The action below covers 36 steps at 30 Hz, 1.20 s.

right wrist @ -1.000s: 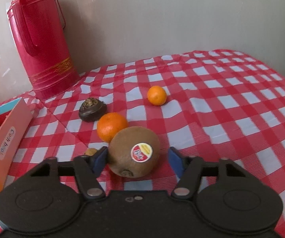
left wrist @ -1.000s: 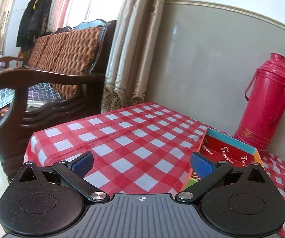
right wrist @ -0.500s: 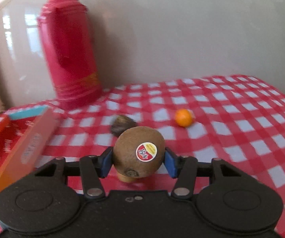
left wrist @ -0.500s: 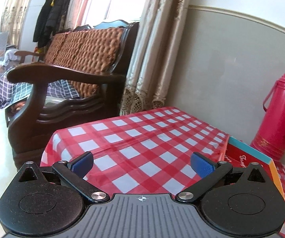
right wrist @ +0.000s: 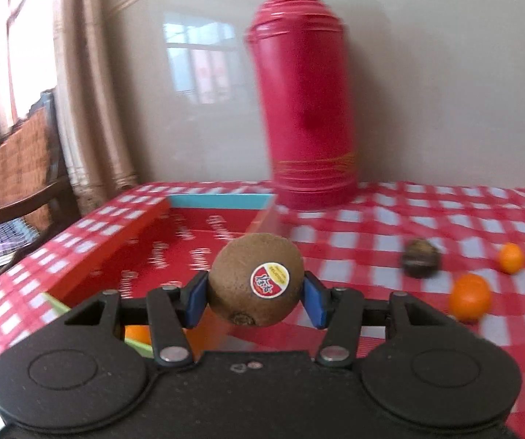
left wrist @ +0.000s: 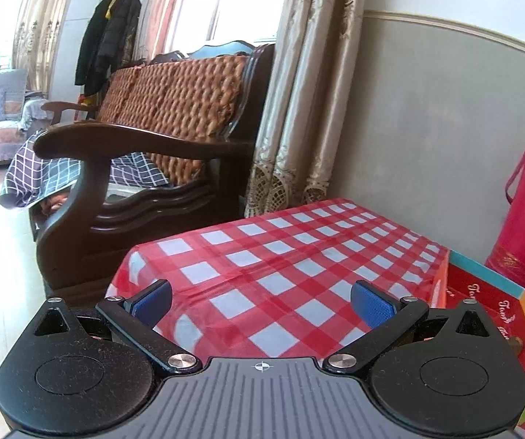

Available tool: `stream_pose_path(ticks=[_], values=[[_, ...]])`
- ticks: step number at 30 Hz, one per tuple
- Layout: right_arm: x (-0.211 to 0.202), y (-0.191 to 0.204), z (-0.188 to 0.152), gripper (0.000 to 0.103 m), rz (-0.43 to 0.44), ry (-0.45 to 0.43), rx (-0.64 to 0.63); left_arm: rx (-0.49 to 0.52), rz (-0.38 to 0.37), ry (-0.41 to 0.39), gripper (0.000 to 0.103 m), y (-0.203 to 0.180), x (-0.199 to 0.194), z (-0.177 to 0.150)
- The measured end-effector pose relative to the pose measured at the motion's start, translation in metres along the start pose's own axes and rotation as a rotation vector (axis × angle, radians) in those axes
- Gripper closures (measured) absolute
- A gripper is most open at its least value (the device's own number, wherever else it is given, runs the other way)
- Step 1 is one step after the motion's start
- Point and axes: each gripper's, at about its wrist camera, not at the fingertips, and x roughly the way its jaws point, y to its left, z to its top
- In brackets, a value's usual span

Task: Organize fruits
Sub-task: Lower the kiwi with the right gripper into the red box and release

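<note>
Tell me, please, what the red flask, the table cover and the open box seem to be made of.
Flask: probably painted metal or hard plastic; smooth red body with gold bands, but blur leaves it open.
Table cover: likely plastic or oilcloth; the red-and-white checks carry a glossy sheen and soft wrinkles.
Box: apparently printed cardboard; thin flat walls, matte colours, printed lettering inside.

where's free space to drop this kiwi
The red box floor ahead of the kiwi is mostly bare; an orange sits at its near corner. Right of the box, two oranges and a dark fruit crowd the cloth.
</note>
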Motion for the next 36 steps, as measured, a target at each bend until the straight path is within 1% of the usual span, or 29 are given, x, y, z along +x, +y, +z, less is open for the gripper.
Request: stream_pose_path(ticks=[8, 10, 11, 12, 13, 16, 19, 20, 22, 23, 24, 26, 28, 29, 32, 35, 36], values=[[0.018, 0.041, 0.000, 0.058, 0.106, 0.025, -0.076, -0.008, 0.034, 0.012, 0.000, 0.017, 0.007, -0.001], [0.018, 0.050, -0.003, 0.058, 0.110, 0.017, -0.117, -0.011, 0.038, 0.015, 0.000, 0.019, 0.008, -0.001], [0.019, 0.054, -0.003, 0.061, 0.120, 0.016, -0.133, -0.013, 0.039, 0.016, 0.000, 0.021, 0.009, -0.001], [0.019, 0.056, -0.003, 0.068, 0.131, 0.014, -0.138, -0.016, 0.040, 0.018, 0.000, 0.022, 0.009, -0.001], [0.018, 0.058, -0.002, 0.069, 0.148, 0.012, -0.142, -0.019, 0.040, 0.019, 0.000, 0.022, 0.009, -0.001], [0.017, 0.067, -0.001, 0.068, 0.151, -0.009, -0.177, -0.019, 0.037, 0.022, 0.000, 0.021, 0.010, -0.002], [0.012, 0.067, 0.000, 0.064, 0.159, -0.031, -0.177, -0.005, 0.036, 0.021, 0.000, 0.017, 0.010, -0.002], [0.011, 0.066, 0.001, 0.063, 0.158, -0.033, -0.174, -0.002, 0.035, 0.019, 0.000, 0.016, 0.010, -0.002], [0.010, 0.063, 0.001, 0.054, 0.147, -0.042, -0.161, -0.005, 0.033, 0.018, 0.000, 0.014, 0.009, -0.002], [0.009, 0.060, 0.002, 0.045, 0.141, -0.047, -0.153, -0.007, 0.030, 0.019, 0.000, 0.013, 0.008, -0.002], [0.007, 0.058, 0.002, 0.041, 0.134, -0.055, -0.144, -0.007, 0.028, 0.020, 0.000, 0.012, 0.008, -0.002], [0.003, 0.054, 0.003, 0.041, 0.123, -0.062, -0.136, 0.002, 0.026, 0.020, 0.000, 0.008, 0.008, -0.002], [0.000, 0.050, 0.003, 0.031, 0.098, -0.071, -0.131, 0.009, 0.023, 0.016, 0.000, 0.005, 0.006, -0.003], [-0.002, 0.047, 0.003, 0.022, 0.083, -0.078, -0.127, 0.011, 0.021, 0.015, 0.000, 0.004, 0.006, -0.003], [-0.010, 0.039, 0.004, 0.019, 0.041, -0.094, -0.128, 0.015, 0.016, 0.018, 0.000, -0.001, 0.004, -0.003], [-0.016, 0.029, 0.004, 0.006, -0.013, -0.100, -0.114, 0.025, 0.006, 0.018, 0.000, -0.009, 0.002, -0.004], [-0.019, 0.024, 0.003, 0.005, -0.035, -0.099, -0.108, 0.030, 0.000, 0.017, 0.000, -0.013, 0.001, -0.004]])
